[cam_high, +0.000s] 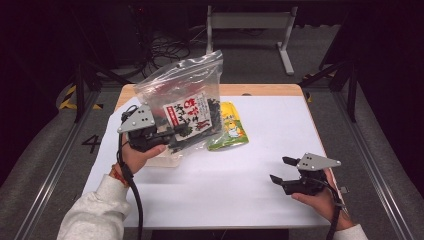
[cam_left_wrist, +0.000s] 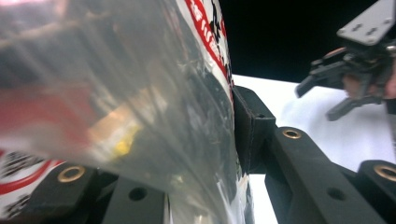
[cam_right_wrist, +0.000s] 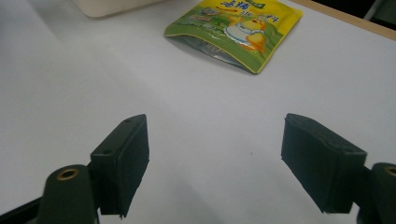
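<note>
White tabletop (cam_high: 240, 165) is noted under dark surroundings. At nine o'clock, the left gripper (cam_high: 172, 134) is clamped on a clear zip bag of dark dried seaweed with a red-and-white label (cam_high: 187, 107), held upright above the table. A yellow-green snack pouch (cam_high: 229, 127) lies at centre. At four o'clock, the right gripper (cam_high: 280, 170) hovers, jaws apart. Lifting is judged under way; next, support from the right is required.

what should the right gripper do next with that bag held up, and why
Probably bring the right gripper up and left to the free edge of the clear bag. The left gripper is clamped on the bag's lower part and holds it above the table, while the right one hangs open and empty, low over the table.
</note>
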